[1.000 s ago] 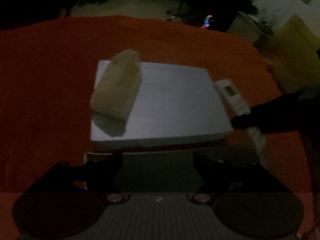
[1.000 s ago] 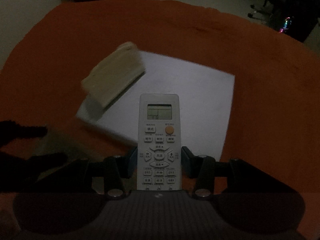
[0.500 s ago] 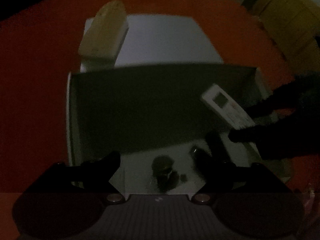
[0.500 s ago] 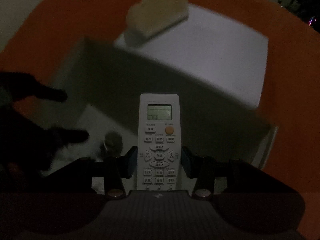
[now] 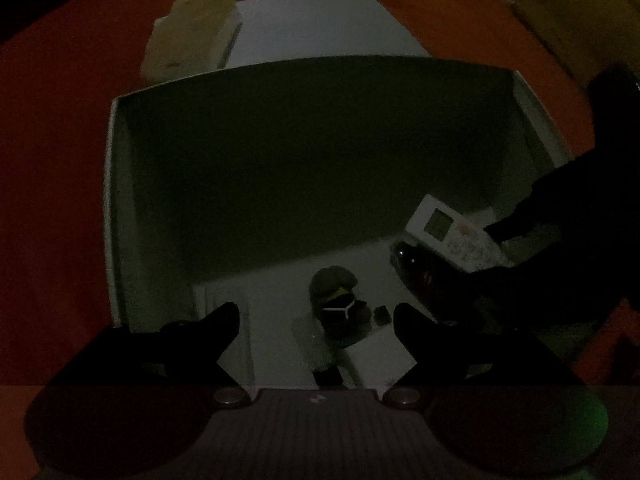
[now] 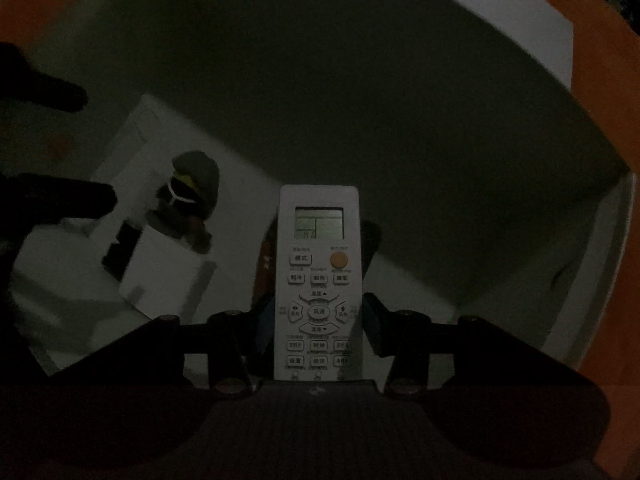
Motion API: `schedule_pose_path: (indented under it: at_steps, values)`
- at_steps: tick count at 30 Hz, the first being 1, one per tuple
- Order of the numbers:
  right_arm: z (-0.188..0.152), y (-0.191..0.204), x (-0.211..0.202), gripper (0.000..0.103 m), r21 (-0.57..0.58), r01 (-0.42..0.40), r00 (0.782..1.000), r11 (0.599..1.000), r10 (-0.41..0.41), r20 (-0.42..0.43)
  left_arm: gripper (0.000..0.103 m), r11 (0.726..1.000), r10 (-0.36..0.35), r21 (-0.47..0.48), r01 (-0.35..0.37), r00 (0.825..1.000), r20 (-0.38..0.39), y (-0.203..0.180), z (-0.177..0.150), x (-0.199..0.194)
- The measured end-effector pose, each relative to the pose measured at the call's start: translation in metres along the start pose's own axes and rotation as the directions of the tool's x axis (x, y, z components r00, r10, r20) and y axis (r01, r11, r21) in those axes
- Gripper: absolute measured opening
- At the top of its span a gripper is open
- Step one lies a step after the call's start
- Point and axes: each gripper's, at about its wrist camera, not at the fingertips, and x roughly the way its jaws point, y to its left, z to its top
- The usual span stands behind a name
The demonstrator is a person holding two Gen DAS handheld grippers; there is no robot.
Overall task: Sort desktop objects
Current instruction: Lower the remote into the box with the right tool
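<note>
Down inside the box [image 6: 592, 264], the right tool [image 6: 318, 312] pinches the hard, light remote [image 6: 318, 280] at its 6 o'clock end; the left tool [image 5: 316, 320] is wide open, holding nothing.

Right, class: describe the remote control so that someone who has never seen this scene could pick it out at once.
Find the big white box standing open on the orange tablecloth. Inside its right-hand part, the right claw grips a flat white remote control by its sides. Unlike the dark objects lying below it, it is pale, with a small grey screen, one round orange button and rows of white keys.
</note>
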Motion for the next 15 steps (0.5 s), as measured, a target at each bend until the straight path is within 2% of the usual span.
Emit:
schedule_pose_path:
  at_steps: [7, 15]
  values:
    - [-0.004, 0.009, 0.01, 0.049, -0.055, 0.051, 0.999, 0.997, -0.051, 0.012, 0.083, 1.0, -0.015, 0.006, 0.015, 0.999, -0.03, -0.004, -0.001, 0.01]
    - [0.002, 0.013, 0.008, 0.054, -0.051, 0.031, 0.999, 0.998, -0.03, 0.025, 0.083, 1.0, -0.029, -0.01, 0.029, 0.999, -0.017, -0.005, 0.003, 0.005]
